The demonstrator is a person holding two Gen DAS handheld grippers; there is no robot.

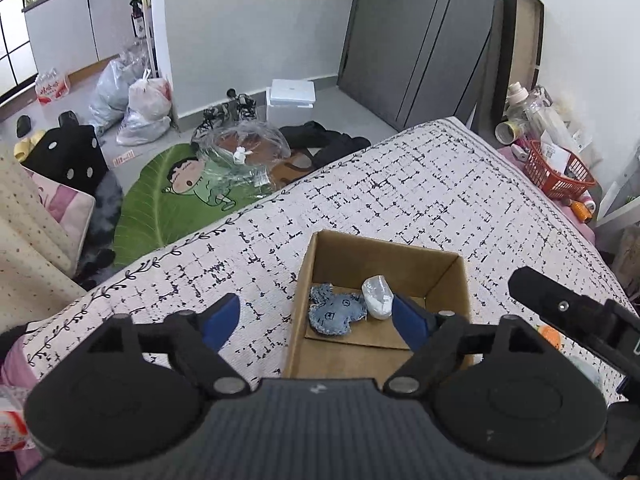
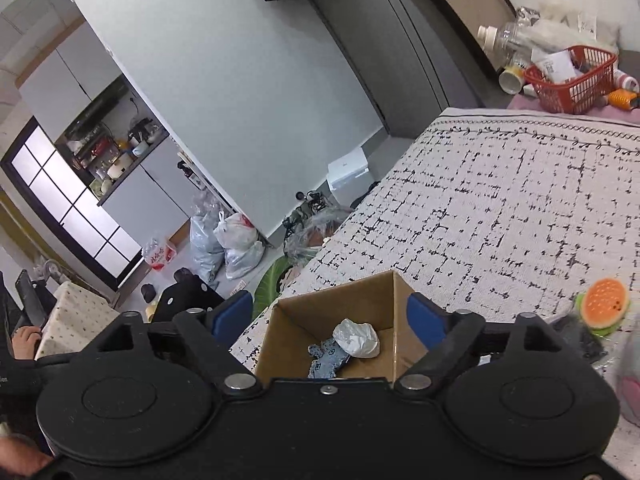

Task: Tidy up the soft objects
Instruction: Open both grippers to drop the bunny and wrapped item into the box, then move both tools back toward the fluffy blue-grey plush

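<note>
Cardboard box (image 1: 448, 280), lower centre: holds 2 items, denim plush (image 1: 336, 314) and white bundle (image 1: 377, 295). Burger plush (image 2: 605, 307), right edge, unboxed. Left gripper (image 1: 316, 320), right gripper (image 2: 330, 316): jaws wide, empty

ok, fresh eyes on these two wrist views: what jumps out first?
The open cardboard box on the black-and-white patterned bedspread, sitting just beyond both grippers, with a blue denim soft toy and a white crumpled bundle lying touching inside it. Next, the orange burger-shaped plush out on the bedspread to the right of the box. Both the left gripper and right gripper stand open and empty.
</note>
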